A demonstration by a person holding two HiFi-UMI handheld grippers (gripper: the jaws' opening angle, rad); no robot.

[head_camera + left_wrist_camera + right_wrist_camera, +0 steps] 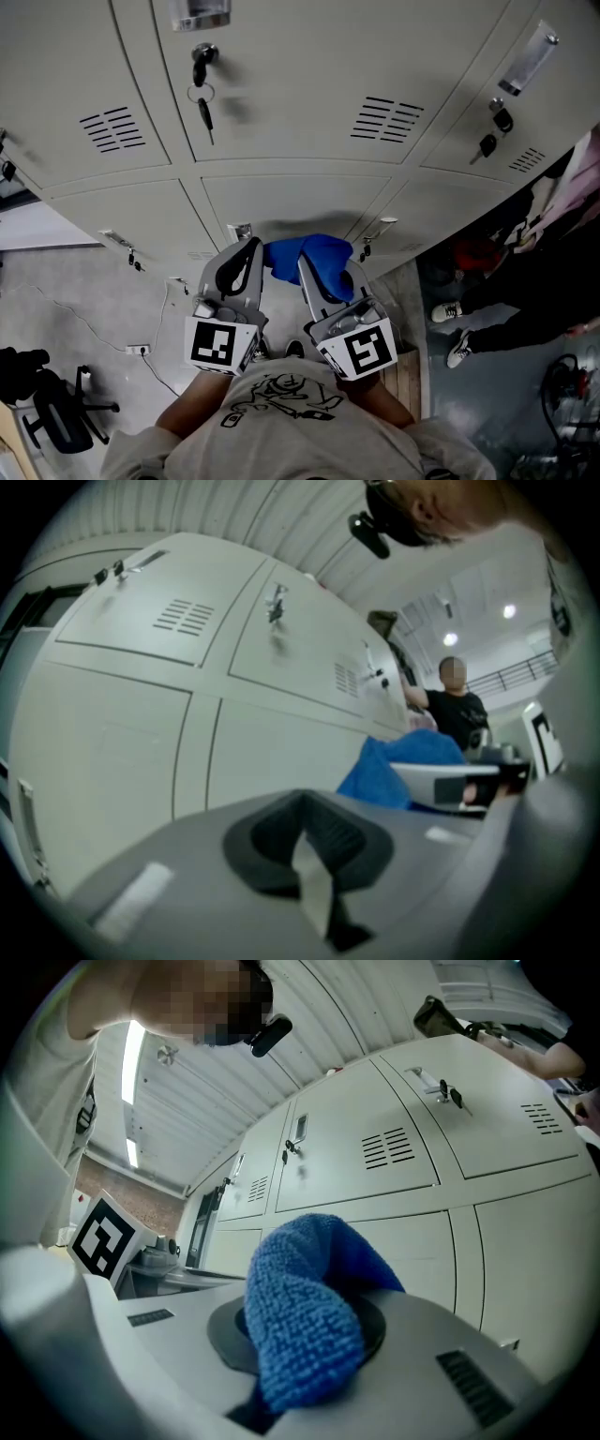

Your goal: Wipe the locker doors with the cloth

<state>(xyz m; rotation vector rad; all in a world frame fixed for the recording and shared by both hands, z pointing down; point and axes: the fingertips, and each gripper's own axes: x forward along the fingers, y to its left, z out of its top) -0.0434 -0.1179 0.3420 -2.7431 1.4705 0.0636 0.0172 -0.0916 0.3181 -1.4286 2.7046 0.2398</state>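
Blue cloth (314,253) held up, wipe looks abt to start
Head view: right gripper (323,277), left gripper (246,255) near locker doors (291,202). Left gripper view: jaws pressed together, empty. Right gripper view: jaws pinching cloth; next, press it flat on door.

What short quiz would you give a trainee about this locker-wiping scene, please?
1. True or false: the left gripper is shut with nothing between its jaws.
2. The key on a ring hangs from: A) the lock of an upper locker door; B) a floor socket; C) a chair.
3. Fill in: the right gripper is shut on the blue ____.
Key: 1 true; 2 A; 3 cloth.
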